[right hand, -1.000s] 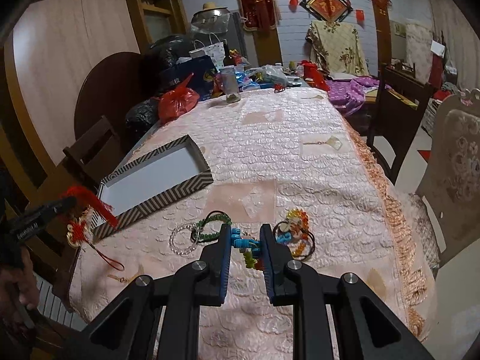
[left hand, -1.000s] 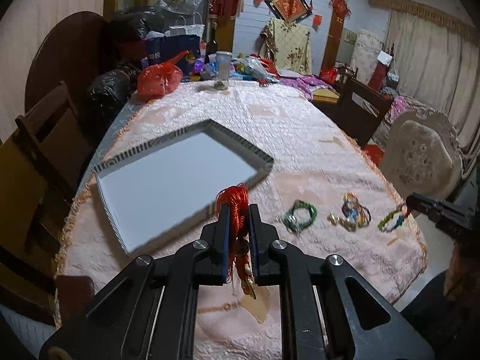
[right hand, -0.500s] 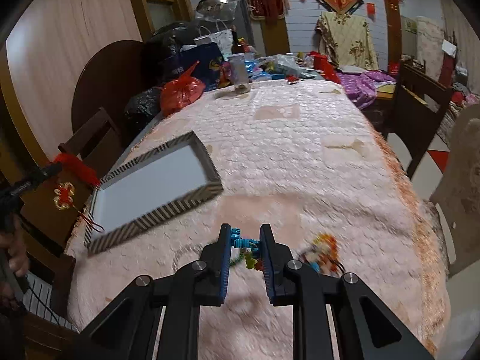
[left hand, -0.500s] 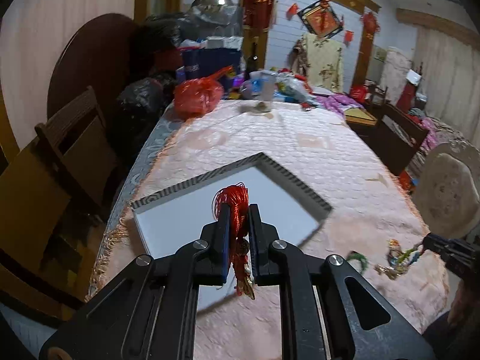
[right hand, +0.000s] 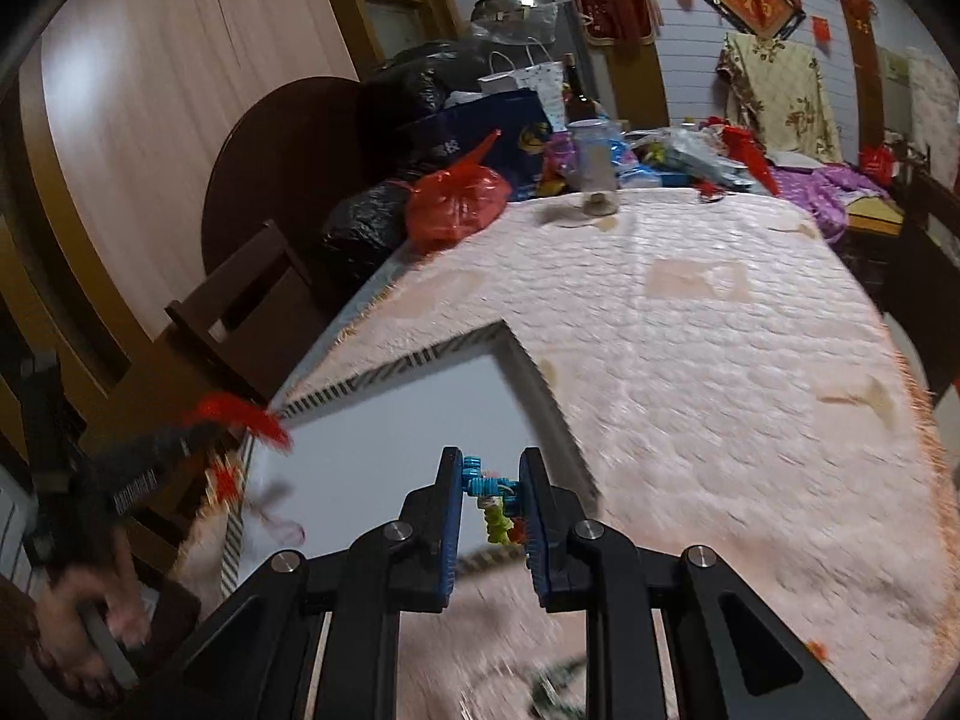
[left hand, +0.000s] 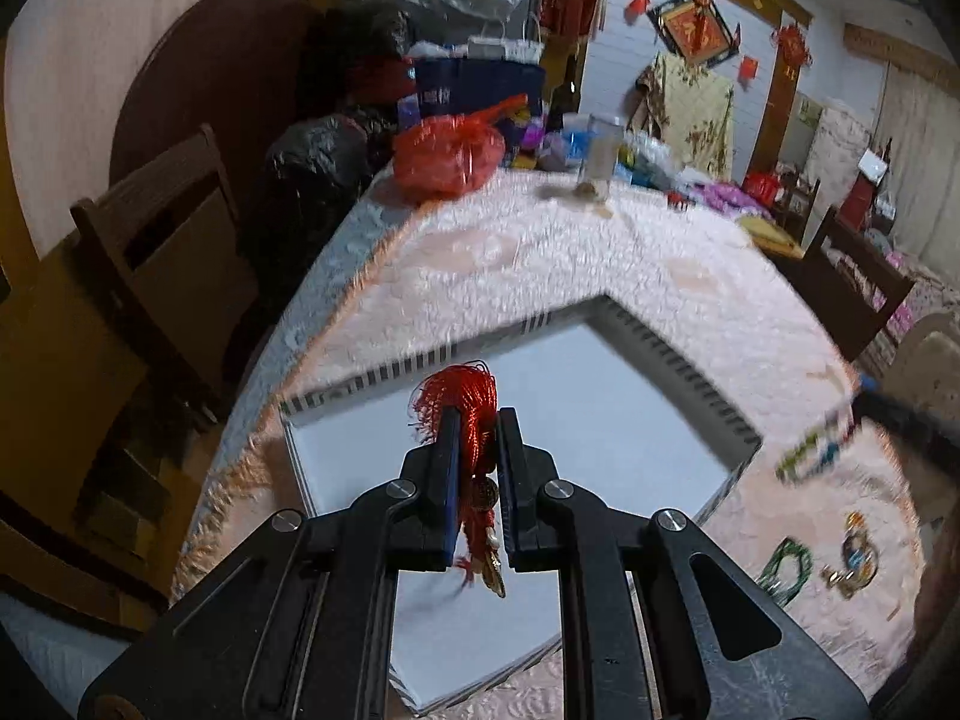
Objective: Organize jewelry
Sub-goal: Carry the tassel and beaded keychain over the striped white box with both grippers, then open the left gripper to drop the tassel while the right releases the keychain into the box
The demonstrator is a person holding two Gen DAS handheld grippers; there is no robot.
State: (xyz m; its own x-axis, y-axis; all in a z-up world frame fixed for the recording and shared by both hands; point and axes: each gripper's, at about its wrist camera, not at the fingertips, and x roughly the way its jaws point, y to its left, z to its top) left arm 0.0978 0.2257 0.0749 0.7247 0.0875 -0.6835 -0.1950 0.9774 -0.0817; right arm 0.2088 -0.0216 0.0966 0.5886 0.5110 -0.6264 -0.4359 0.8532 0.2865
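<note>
My left gripper (left hand: 478, 420) is shut on a red tassel charm (left hand: 465, 405) with a coin and a gold pendant hanging below; it hovers over the white floor of a shallow box with a striped rim (left hand: 678, 360). My right gripper (right hand: 491, 468) is shut on a beaded bracelet (right hand: 487, 483) of blue and green beads, above the box's near right corner (right hand: 558, 432). In the right wrist view the left gripper (right hand: 150, 456) with its red tassel shows at the left. A green bracelet (left hand: 783, 564) and a multicoloured bracelet (left hand: 858, 549) lie on the pink cloth.
A pink quilted tablecloth (right hand: 690, 360) covers the long table. At its far end stand a red plastic bag (left hand: 447, 156), a glass jar (left hand: 600, 153) and other clutter. A wooden chair (left hand: 156, 252) sits left of the table, another (left hand: 858, 282) to the right. A person's hand (right hand: 84, 636) holds the left tool.
Both grippers have moved left from the loose jewelry to over the striped box, each keeping its piece. The bracelets on the cloth have slid to the right edge of the left wrist view.
</note>
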